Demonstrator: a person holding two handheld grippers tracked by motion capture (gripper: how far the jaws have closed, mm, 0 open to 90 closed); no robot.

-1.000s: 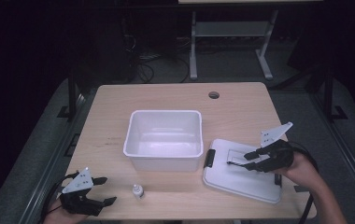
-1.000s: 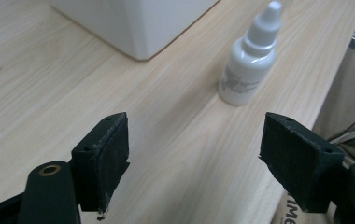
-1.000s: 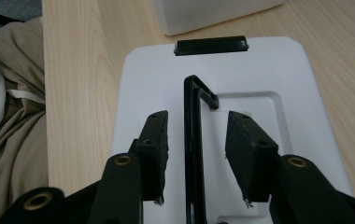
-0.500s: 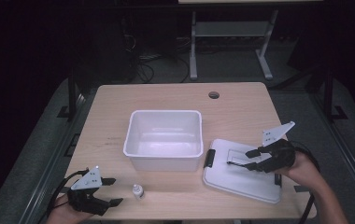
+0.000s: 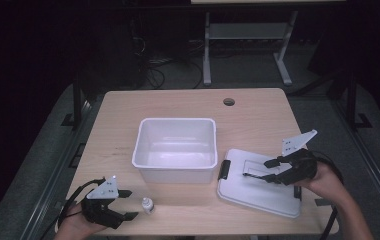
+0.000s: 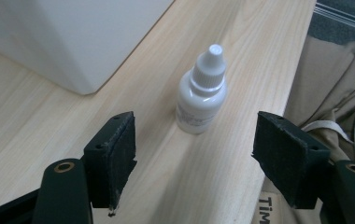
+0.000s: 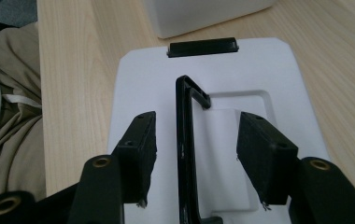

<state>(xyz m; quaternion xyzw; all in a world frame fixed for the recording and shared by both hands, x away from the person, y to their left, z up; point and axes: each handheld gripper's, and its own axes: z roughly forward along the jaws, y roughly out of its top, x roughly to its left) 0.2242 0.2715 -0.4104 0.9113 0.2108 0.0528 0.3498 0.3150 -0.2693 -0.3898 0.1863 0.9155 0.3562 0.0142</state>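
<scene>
a: where's your left gripper (image 5: 128, 204)?
b: low at the table's near edge, jaws wide and just closing in, small white bottle (image 6: 201, 91) standing untouched ahead.
a: your right gripper (image 5: 258, 170)?
b: over the lid (image 5: 258, 192), jaws just opening, black handle (image 7: 185, 154) between them.

bottle (image 6: 201, 95): white | lid (image 5: 258, 187): white, black handle (image 7: 185, 154) | tub (image 5: 175, 150): white | table (image 5: 178, 102): light wood

The print on the dropper bottle (image 6: 201, 95) label is too small to read. Beside the bottle, the white tub (image 6: 68, 37) is cut off by the top and left edges, its rim unseen. The lid's black handle (image 7: 185, 154) runs off the bottom edge between the pads.
</scene>
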